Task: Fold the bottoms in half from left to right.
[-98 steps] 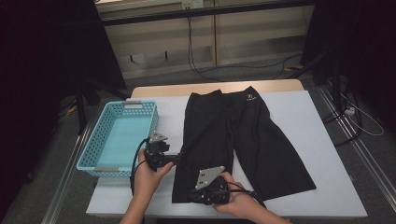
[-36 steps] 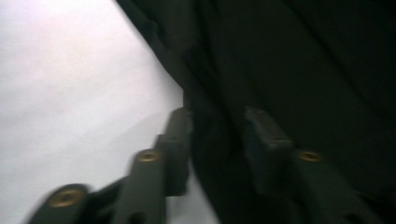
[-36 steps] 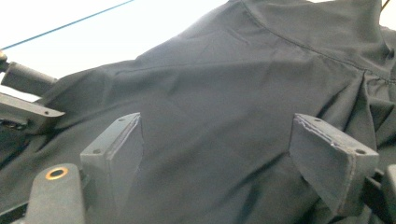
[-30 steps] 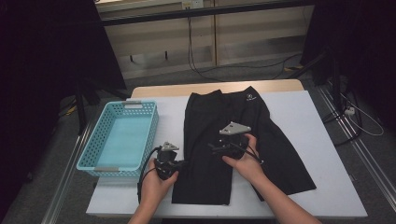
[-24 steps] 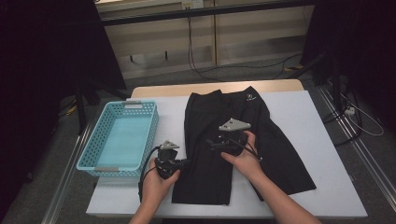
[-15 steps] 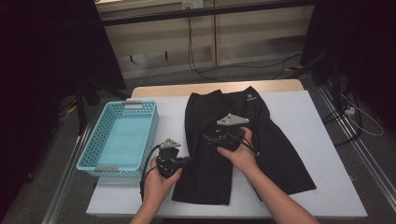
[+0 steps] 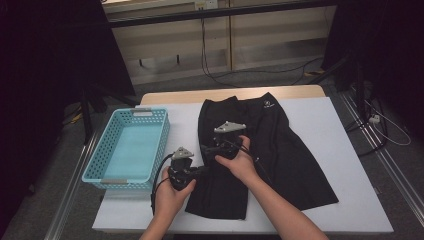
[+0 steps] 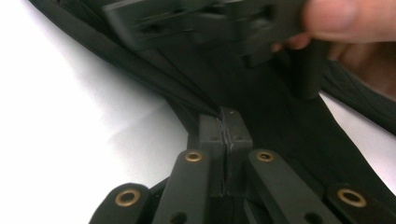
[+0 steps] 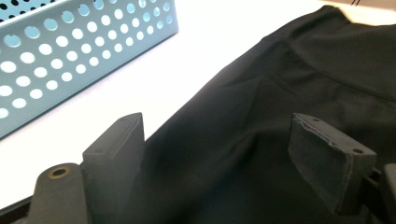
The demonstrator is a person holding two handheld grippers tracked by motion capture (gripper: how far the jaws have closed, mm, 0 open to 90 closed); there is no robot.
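**Fold of black shorts under way: left edge pinned, right gripper reaching**

Left gripper [image 8: 226, 140]: jaws closed tight on the near left edge of the black shorts [image 7: 260, 150], a thin fold of cloth pinched between the pads. Right gripper [image 9: 229, 154]: jaws spread wide, nothing between them, poised just above the dark cloth near its left edge, farther up the garment. Shorts spread flat on the white table [image 7: 340, 150], waistband at the far side, legs toward the person. Blue basket [image 7: 127, 147] standing just left of the shorts, nothing seen in it.

Judged step: taking a second hold along the left edge for a fold. Next move calls for lowering the open jaws onto that edge, closing on one layer only, then lifting both holds together to keep the cloth from bunching.
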